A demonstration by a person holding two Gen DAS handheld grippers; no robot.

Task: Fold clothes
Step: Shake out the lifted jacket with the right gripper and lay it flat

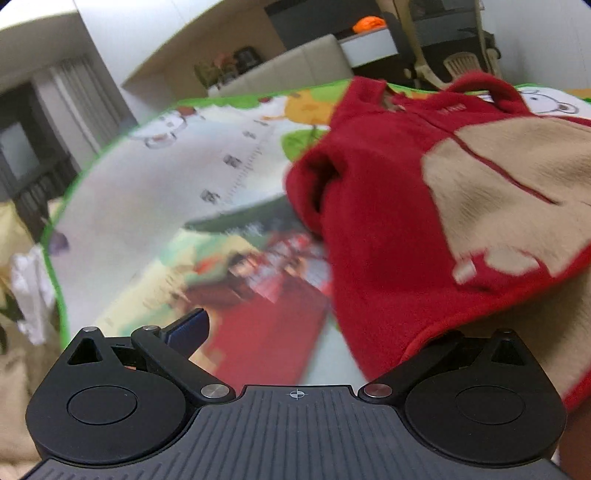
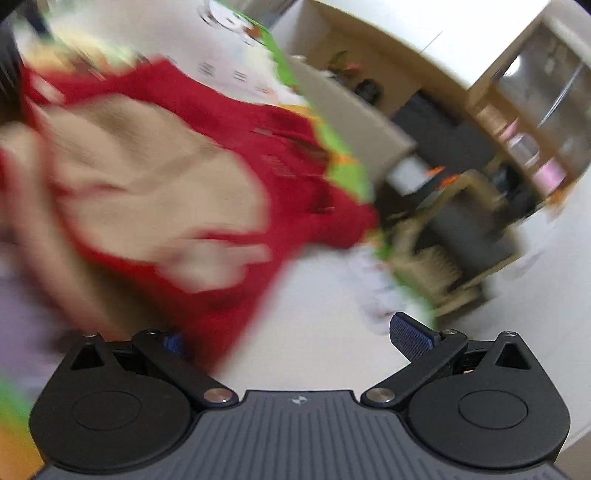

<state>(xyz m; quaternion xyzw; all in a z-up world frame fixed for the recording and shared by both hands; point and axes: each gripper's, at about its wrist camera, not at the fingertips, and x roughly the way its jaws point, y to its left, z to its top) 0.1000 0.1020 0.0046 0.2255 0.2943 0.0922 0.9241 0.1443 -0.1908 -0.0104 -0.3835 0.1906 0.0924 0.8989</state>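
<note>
Fleece garment [image 1: 388, 229], red with beige patches, spread over the play mat [image 1: 147, 199] toward its far right corner; collar end lies farthest from the left wrist camera, near the mat's green border. Left gripper [image 1: 306, 332]: jaws spread wide, blue pad [image 1: 190, 328] of the left finger clear over the mat, right finger buried under the garment's red hem, tip not visible. Can't tell whether that finger touches cloth or just sits below it. Right gripper [image 2: 295, 339]: also spread wide, right pad [image 2: 412, 338] clear over white mat, left pad mostly hidden behind the hem. Right wrist view heavily motion-blurred; garment [image 2: 229, 122] edges smeared, print on the chest unreadable. Mat graphics near the left gripper blurred too, cartoon figures only legible toward the far edge. White cloth [image 1: 31, 295] bunched off the mat's left edge, cut by the frame. Orange item [image 1: 369, 24] on a far shelf, too small to identify. Furniture beyond the mat's right edge smeared in the right view.
</note>
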